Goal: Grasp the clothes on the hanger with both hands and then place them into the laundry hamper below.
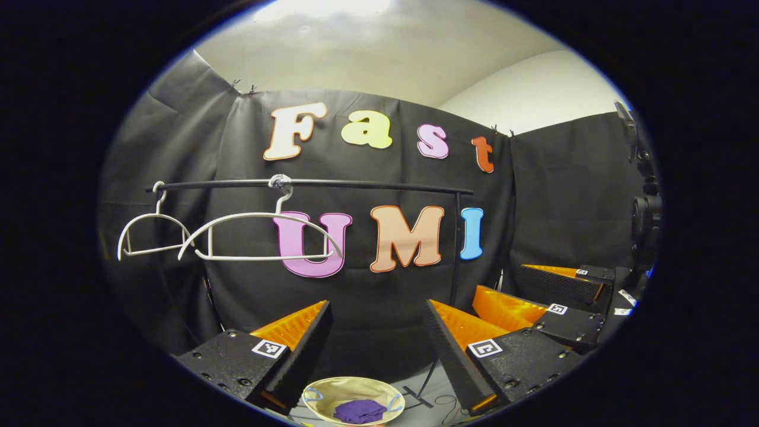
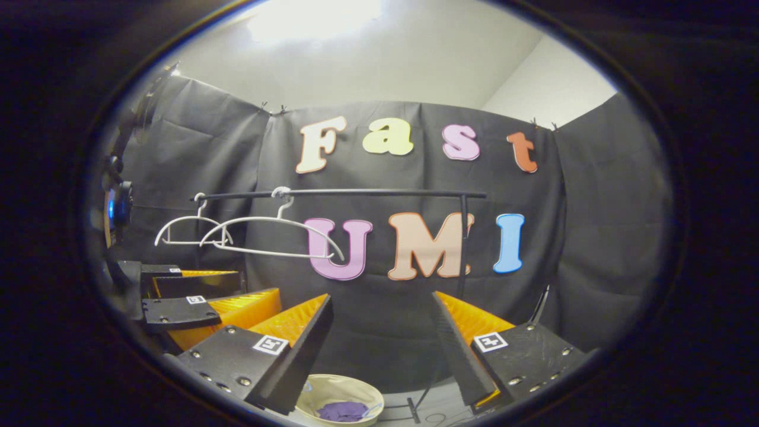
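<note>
Two bare white hangers (image 1: 261,258) (image 1: 151,251) hang at the left end of a black rail (image 1: 367,186). Below it stands a round pale hamper (image 1: 350,388) with a purple garment (image 1: 359,410) lying inside. My left gripper (image 1: 376,332) is open and empty, held above the hamper and level with the rail's lower half. To its right, the right gripper (image 1: 504,281) is also open. In the right gripper view, the right gripper (image 2: 382,332) stands open over the hamper (image 2: 338,385) and purple garment (image 2: 342,410). There the left gripper (image 2: 258,283) is at the left and the hangers (image 2: 273,252) are on the rail (image 2: 356,193).
The rail's upright post (image 1: 455,249) stands at its right end, with its foot on the floor beside the hamper. A camera on a stand (image 1: 645,219) sits at the booth's side. Black cloth walls close the booth behind and to both sides.
</note>
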Demonstrator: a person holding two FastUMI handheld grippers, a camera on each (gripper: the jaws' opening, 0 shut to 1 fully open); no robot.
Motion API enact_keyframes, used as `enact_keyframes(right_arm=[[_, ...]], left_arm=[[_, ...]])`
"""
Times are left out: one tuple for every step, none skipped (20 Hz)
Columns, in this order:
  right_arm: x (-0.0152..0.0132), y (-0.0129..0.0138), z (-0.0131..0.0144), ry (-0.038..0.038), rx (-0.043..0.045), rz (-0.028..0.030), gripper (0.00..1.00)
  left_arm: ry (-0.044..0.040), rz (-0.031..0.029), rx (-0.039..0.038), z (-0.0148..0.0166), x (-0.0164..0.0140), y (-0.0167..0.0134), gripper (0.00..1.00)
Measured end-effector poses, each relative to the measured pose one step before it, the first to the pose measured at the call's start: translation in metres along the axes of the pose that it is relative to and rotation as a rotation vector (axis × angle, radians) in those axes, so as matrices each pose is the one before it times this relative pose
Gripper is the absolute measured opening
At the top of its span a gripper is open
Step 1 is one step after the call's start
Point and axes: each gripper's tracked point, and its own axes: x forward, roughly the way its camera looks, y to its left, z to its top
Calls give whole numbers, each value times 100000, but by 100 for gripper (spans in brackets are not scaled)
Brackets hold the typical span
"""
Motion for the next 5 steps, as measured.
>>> enact_keyframes(right_arm=[[-615,-1029,143,-480,-478,94,96],[-606,-1022,118,-108,-238,299,96],[-487,-1145,-66,-11,-54,331,96],[-604,-1019,13,-62,-93,413,96],[-563,-1060,-168,250,-128,257,97]], left_arm=[[-380,1371,-575,236,-347,-923,93],[-496,959,-599,153,-188,-938,92],[-258,939,-319,113,-303,-1012,92],[29,924,190,39,-189,-878,92],[-688,907,528,138,-159,-863,95]])
